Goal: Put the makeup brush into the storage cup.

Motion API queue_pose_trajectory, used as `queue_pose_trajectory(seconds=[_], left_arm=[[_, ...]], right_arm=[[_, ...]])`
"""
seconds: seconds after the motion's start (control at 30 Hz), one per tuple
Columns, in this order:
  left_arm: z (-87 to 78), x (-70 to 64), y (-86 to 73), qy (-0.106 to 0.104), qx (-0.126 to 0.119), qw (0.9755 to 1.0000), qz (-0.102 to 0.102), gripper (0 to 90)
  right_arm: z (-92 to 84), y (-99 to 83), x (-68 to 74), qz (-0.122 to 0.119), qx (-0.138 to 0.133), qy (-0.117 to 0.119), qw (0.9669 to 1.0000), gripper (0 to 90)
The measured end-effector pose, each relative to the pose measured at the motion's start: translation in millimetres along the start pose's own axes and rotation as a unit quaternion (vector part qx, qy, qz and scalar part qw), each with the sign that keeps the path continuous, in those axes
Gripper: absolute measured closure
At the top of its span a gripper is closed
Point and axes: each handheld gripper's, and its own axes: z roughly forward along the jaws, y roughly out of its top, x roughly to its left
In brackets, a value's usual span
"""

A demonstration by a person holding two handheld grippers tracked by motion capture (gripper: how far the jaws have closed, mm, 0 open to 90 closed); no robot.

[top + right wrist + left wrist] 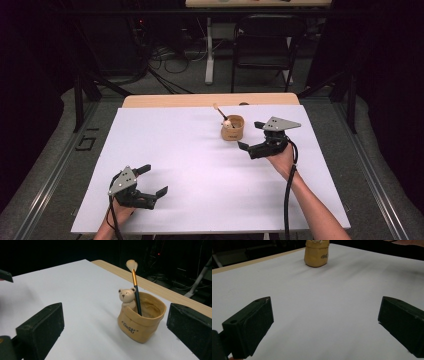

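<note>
A tan pouch-shaped pot (233,128) stands upright on the white sheet (190,160), right of centre toward the back. A small bear figure (127,296) sits at its rim, and a make-up brush (135,282) leans inside with its bristles up. My right gripper (250,135) hovers just right of the pot, open, with nothing between its jaws; in the right gripper view the pot (141,325) lies ahead, nearer the right jaw. My left gripper (154,180) rests near the front left of the sheet, open and empty, far from the pot (316,253).
The sheet covers a wooden table whose bare edge (210,99) runs along the back. Beyond it stand a black folding chair (265,45) and a white table leg (209,55), with cables on the floor. Dark curtains flank both sides.
</note>
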Motion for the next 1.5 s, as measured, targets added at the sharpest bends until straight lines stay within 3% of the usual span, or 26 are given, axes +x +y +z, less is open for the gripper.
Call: queue_pose_trajectory(seconds=[0.33, 1.5], left_arm=[[0.3, -0.1, 0.1, -0.001, 0.000, 1.0000, 0.001, 0.0], [-1.0, -0.1, -0.3, -0.003, 0.000, 1.0000, 0.002, 0.0]], right_arm=[[-15.8, -11.5, 12.6, -0.009, 0.004, 0.006, 0.9999, 0.0], [-56.3, -53.8, 37.9, 0.001, 0.021, -0.002, 0.9998, 0.0]])
